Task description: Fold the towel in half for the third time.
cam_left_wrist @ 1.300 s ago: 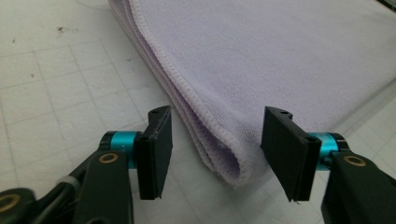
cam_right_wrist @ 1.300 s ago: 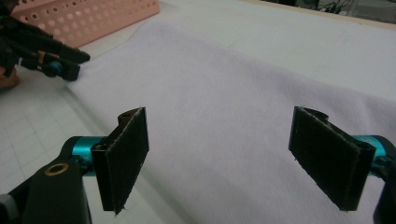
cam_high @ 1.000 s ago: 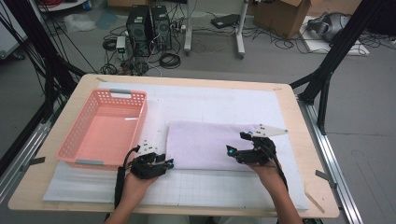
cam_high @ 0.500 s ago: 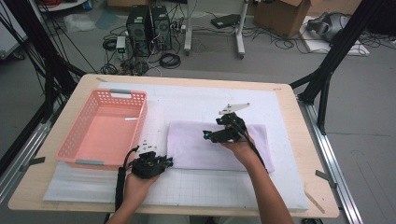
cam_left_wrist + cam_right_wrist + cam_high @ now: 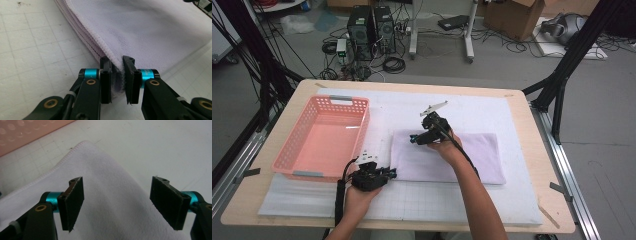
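Since the earlier frames the right gripper [image 5: 414, 138] has travelled from the near right corner of the towel [image 5: 472, 155] across to its far left corner, while the left gripper [image 5: 391, 174] has kept its place at the near left corner.

Seen from the high view, the folded lilac towel lies flat on the white gridded mat [image 5: 422, 210] that covers the worktop [image 5: 532, 130], stretching away to the right of both grippers. The left gripper's jaws have closed down on the towel's near left corner; in the left gripper view the stacked, stitched edges of the towel [image 5: 150, 32] are pinched between the two black pads [image 5: 105, 77], with the cloth spreading out ahead of and beyond them.

The right gripper [image 5: 120, 202] hovers over the far left corner with its jaws standing wide apart; they have been closing a little, and the towel [image 5: 110, 195] lies beneath and between them, not pressed by either pad. Its rounded, hemmed corner sits just ahead of the jaws.

A pink basket [image 5: 324, 137] stands on the mat just left of both grippers, apart from the towel; its edge [image 5: 22, 135] shows beyond the right gripper's left jaw.
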A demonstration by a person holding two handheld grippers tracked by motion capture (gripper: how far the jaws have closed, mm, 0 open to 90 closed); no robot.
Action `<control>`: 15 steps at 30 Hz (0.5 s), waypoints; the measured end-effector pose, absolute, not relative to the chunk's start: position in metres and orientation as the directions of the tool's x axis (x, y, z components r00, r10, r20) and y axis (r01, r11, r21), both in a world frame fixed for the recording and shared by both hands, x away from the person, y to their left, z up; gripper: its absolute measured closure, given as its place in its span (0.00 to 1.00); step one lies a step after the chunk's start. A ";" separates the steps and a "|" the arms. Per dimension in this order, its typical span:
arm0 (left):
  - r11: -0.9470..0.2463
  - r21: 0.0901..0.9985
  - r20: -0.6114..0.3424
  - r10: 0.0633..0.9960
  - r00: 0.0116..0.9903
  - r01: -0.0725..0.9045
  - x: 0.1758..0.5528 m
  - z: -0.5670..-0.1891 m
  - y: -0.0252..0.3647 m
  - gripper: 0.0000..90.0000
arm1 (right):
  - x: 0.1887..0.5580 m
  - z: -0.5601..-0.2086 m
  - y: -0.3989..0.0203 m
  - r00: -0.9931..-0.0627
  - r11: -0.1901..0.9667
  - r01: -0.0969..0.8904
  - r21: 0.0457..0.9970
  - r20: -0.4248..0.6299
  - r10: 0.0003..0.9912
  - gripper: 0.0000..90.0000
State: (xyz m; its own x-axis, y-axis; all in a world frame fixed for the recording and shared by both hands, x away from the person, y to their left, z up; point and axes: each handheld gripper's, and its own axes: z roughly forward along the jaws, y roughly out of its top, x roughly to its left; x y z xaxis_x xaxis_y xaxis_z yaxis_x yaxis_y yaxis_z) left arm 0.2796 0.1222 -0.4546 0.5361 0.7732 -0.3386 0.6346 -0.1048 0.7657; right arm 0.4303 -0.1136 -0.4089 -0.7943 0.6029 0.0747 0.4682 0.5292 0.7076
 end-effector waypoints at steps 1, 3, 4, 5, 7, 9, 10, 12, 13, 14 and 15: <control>-0.098 0.765 -0.344 0.774 0.532 0.637 0.280 -0.455 0.122 0.86 | 0.433 -0.411 -0.111 -0.793 0.534 0.473 0.700 0.075 0.605 0.31; -0.097 0.763 -0.348 0.772 0.532 0.639 0.280 -0.455 0.123 0.86 | 0.438 -0.414 -0.106 -0.797 0.549 0.472 0.690 0.068 0.600 0.33; -0.093 0.763 -0.352 0.770 0.532 0.640 0.280 -0.455 0.123 0.86 | 0.441 -0.416 -0.103 -0.798 0.550 0.472 0.689 0.068 0.599 0.35; -0.093 0.762 -0.354 0.769 0.533 0.641 0.280 -0.455 0.124 0.86 | 0.443 -0.418 -0.101 -0.804 0.555 0.463 0.691 0.063 0.592 0.38; -0.083 0.758 -0.368 0.765 0.529 0.647 0.280 -0.456 0.125 0.86 | 0.446 -0.424 -0.097 -0.810 0.564 0.461 0.685 0.065 0.583 0.40; -0.076 0.756 -0.377 0.761 0.527 0.650 0.281 -0.456 0.125 0.86 | 0.450 -0.431 -0.095 -0.814 0.578 0.466 0.669 0.067 0.578 0.41; -0.076 0.756 -0.377 0.761 0.527 0.650 0.280 -0.456 0.125 0.86 | 0.451 -0.434 -0.094 -0.814 0.579 0.469 0.667 0.072 0.576 0.41; -0.076 0.755 -0.377 0.763 0.526 0.651 0.281 -0.456 0.126 0.86 | 0.453 -0.436 -0.094 -0.815 0.573 0.472 0.670 0.084 0.573 0.43; -0.073 0.754 -0.383 0.759 0.526 0.653 0.281 -0.456 0.126 0.86 | 0.454 -0.436 -0.094 -0.822 0.578 0.461 0.673 0.079 0.564 0.44; -0.076 0.752 -0.384 0.757 0.529 0.655 0.281 -0.456 0.127 0.86 | 0.455 -0.436 -0.093 -0.825 0.578 0.458 0.675 0.082 0.559 0.44; -0.072 0.751 -0.386 0.759 0.525 0.657 0.281 -0.456 0.127 0.86 | 0.456 -0.435 -0.091 -0.828 0.589 0.459 0.665 0.080 0.555 0.45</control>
State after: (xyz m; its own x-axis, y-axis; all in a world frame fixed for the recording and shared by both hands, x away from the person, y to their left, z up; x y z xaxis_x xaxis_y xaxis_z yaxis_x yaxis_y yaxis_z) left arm 0.2809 0.1269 -0.4562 0.5246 0.7586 -0.3863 0.6566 -0.0717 0.7508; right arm 0.4560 -0.0915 -0.4346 -0.8278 0.5552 0.0801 0.4595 0.5893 0.6645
